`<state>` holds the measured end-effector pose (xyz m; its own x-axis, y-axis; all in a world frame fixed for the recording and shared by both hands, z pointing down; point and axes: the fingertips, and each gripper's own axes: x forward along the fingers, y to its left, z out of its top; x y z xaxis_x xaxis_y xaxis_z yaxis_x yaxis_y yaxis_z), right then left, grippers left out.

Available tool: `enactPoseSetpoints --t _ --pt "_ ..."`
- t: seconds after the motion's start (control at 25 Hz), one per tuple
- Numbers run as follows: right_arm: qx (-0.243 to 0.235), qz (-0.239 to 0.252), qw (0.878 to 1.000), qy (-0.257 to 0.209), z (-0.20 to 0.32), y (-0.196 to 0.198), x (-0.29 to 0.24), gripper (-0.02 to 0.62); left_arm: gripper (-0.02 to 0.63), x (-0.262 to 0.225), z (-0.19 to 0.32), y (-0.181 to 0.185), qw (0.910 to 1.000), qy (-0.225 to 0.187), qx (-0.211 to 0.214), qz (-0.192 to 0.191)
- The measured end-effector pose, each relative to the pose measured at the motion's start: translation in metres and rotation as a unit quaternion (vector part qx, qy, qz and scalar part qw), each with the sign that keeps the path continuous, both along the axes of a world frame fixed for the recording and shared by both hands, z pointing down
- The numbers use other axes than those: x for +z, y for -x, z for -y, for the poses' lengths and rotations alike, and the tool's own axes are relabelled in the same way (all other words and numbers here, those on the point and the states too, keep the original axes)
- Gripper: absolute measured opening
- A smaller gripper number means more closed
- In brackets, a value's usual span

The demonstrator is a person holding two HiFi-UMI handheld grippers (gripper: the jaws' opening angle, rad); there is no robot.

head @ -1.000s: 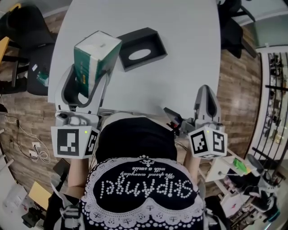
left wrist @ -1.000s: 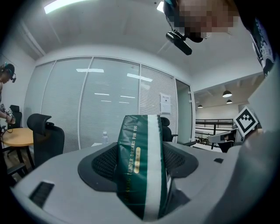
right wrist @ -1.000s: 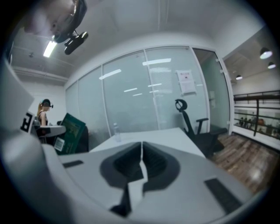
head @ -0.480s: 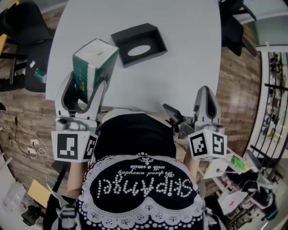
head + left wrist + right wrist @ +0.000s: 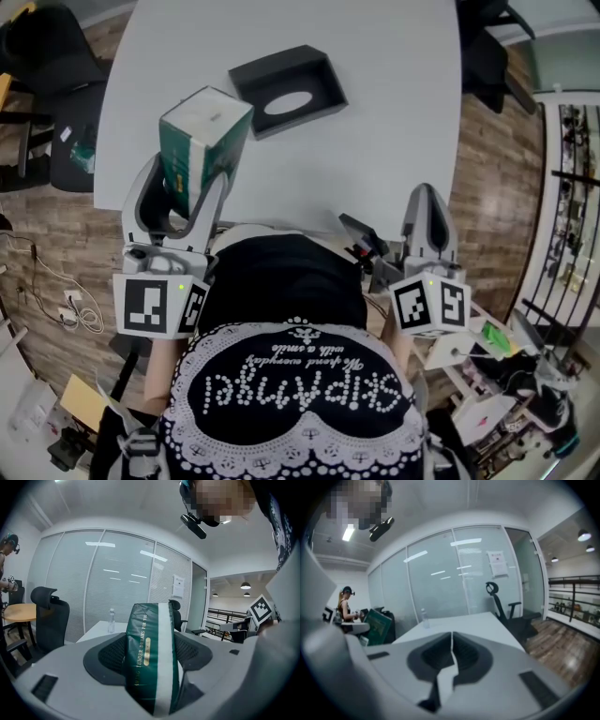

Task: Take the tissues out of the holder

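- Head view: one green-and-white tissue pack (image 5: 202, 141) is clamped between the jaws of the left gripper (image 5: 187, 176), held over the near left part of the white table (image 5: 394, 112)
- One black holder (image 5: 287, 91) lies on the table, apart from the pack; a second ago the pack overlapped the holder's corner
- The right gripper (image 5: 428, 199) has kept its place by the near table edge
- Left gripper view: both pads press the pack's sides; gold print on the pack reads "TENDER DREAMS FOR YOU"; one water bottle (image 5: 110, 620) stands behind
- Right gripper view: the jaws are together with nothing between them; the same bottle stands on the table, the green pack at far left
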<state>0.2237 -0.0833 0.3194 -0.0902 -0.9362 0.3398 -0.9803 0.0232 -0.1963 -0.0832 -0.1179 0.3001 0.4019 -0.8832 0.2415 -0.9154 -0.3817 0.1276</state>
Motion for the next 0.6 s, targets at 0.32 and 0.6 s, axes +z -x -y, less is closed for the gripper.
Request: enactPoseSetpoints --t 0.32,0.6 --pt "0.006 0.000 1.000 0.001 -0.0021 -0.0022 -0.0002 0.034 0.331 0.0007 0.0002 -0.0033 1.0000 0.005 0.003 -0.001" --pt "0.006 -0.003 1.000 0.000 -0.0022 -0.0037 -0.0019 0.034 0.331 0.0000 0.0034 -0.0022 1.0000 0.002 0.002 0.002"
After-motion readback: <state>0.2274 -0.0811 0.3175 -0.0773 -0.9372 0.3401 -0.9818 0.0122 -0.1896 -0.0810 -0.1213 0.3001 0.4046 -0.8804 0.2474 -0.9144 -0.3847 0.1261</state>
